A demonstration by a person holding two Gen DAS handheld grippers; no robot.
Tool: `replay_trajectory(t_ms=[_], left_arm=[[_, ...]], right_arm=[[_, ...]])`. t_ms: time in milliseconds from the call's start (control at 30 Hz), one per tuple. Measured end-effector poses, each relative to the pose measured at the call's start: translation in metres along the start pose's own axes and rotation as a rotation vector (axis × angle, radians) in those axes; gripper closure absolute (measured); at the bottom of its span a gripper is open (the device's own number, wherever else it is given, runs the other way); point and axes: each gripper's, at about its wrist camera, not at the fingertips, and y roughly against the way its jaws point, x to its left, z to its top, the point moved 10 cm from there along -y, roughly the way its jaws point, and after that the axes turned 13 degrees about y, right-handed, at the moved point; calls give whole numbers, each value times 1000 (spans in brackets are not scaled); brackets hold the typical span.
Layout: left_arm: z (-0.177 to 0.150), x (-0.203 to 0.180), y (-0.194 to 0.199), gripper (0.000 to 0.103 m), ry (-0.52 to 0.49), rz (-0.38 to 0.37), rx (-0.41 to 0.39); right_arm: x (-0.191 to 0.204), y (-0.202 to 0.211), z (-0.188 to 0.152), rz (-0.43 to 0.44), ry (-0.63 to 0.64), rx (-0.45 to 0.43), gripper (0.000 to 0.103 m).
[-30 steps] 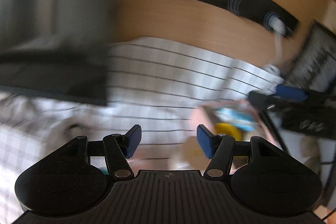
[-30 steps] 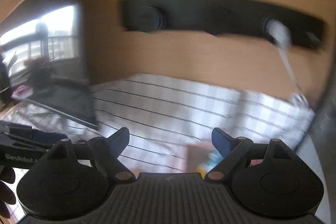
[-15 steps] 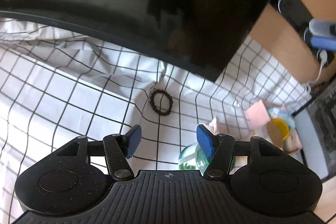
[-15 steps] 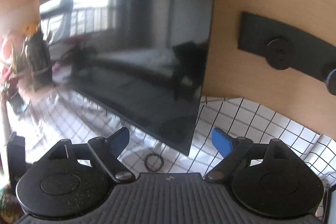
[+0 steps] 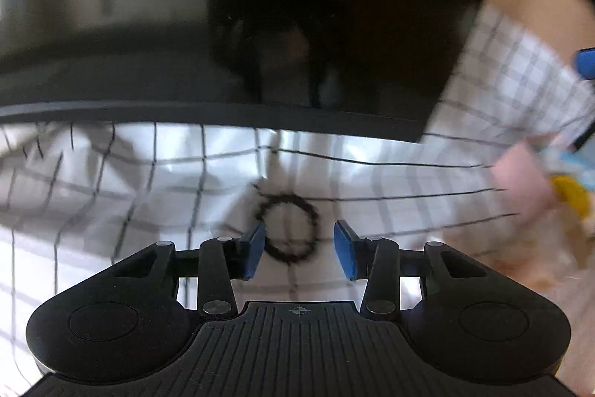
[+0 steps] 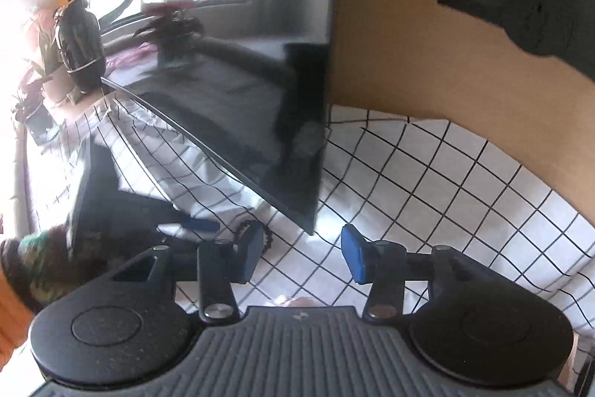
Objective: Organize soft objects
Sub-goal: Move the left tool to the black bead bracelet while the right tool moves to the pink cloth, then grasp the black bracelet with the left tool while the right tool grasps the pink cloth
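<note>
The left gripper (image 5: 299,250) points down at a white grid cloth (image 5: 111,196), and its jaws have just been closing: the blue pads now stand partway in, released, clenched on nothing. A dark hair tie (image 5: 288,229), a small frizzy ring, lies flat on the cloth just ahead of them, between the two pads as the camera sees it; its rim looks to meet the left pad (image 5: 254,250), though blur keeps that unsure, and it sits clear of the right pad. At 12 o'clock from the ring the lower edge of a black screen (image 5: 334,6) crosses the view. At 3 o'clock, near the frame edge, lie a pink card (image 5: 520,173) and a yellow blob (image 5: 572,192), both smeared. The right gripper (image 6: 303,253) has also just been closing and is likewise released, with only bare cloth (image 6: 427,181) between its pads. In its view the tie (image 6: 267,236) peeks out at 9 o'clock, mostly hidden behind the left pad, below the screen's (image 6: 241,80) corner. Further toward 9 o'clock the left gripper's blue tip (image 6: 200,224) shows, and a patterned sleeve (image 6: 33,266) fills the edge.
</note>
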Motion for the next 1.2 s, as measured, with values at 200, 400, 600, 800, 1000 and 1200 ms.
replay_trajectory(t_ms=[200, 400, 600, 800, 1000, 1200], left_arm=[[1, 0, -38, 58, -61, 70, 83], [-20, -12, -41, 60, -82, -6, 147], [-14, -7, -51, 63, -62, 28, 162], [-16, -11, -53, 64, -69, 85, 137], [-22, -13, -48, 93, -35, 77, 85], [-28, 9, -26, 94, 49, 64, 52]], right_arm=[[-23, -37, -27, 55, -91, 46, 56], [-35, -53, -43, 63, -156, 75, 56], [-32, -58, -43, 61, -154, 102, 56], [-33, -61, -45, 51, -158, 141, 56], [-25, -74, -52, 114, -187, 248, 56], [1, -109, -56, 177, -171, 399, 56]])
